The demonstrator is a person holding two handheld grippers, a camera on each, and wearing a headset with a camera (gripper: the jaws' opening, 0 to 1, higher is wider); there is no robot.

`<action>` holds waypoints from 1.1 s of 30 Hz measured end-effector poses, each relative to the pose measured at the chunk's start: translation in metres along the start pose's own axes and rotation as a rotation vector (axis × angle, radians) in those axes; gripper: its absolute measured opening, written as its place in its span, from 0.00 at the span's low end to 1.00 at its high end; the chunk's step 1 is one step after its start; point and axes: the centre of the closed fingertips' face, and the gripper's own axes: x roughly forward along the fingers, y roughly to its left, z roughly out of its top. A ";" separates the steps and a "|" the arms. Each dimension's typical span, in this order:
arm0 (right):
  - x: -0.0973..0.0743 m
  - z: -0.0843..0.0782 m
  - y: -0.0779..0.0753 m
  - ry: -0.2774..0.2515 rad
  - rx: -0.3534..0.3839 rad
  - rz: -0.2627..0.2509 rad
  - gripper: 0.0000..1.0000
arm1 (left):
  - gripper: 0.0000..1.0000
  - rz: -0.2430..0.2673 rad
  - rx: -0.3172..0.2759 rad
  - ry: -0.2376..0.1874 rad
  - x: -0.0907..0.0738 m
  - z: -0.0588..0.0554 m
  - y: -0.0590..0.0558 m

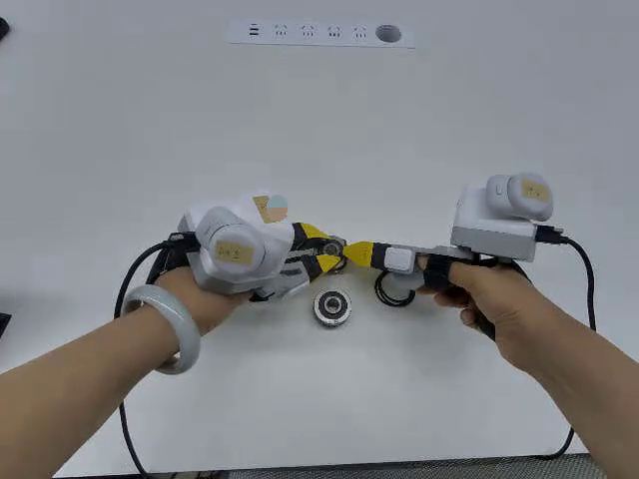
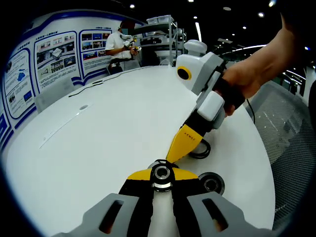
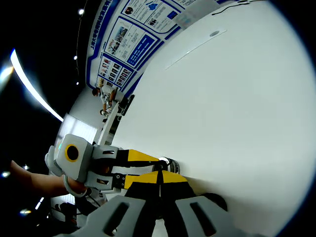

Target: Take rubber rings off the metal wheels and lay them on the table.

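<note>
Clamping the slick, stiff metal wheel in my left tongs, right tongs closed at its rim, I reckon the soft, stretchy rubber wants peeling there; a loose rubber ring lies on the table at four o'clock.

The wheel is shiny metal, the ring matt rubber, the table smooth white.

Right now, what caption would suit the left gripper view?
Left gripper clamps a metal wheel, right gripper touching it; a rubber ring lies on the table.
</note>
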 end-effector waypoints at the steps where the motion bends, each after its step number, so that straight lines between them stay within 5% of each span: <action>1: 0.000 0.000 0.000 0.000 0.000 0.002 0.01 | 0.13 0.000 0.000 0.000 0.000 0.000 0.000; 8: 0.002 0.000 0.011 0.004 -0.004 0.037 0.01 | 0.13 -0.001 0.002 0.001 0.000 0.000 0.000; 10: 0.000 0.007 0.018 -0.037 0.031 0.066 0.01 | 0.13 -0.002 0.002 0.000 0.000 0.000 0.000; 33: -0.003 0.001 -0.002 -0.015 0.027 -0.011 0.02 | 0.18 -0.007 0.009 -0.017 -0.002 0.003 -0.003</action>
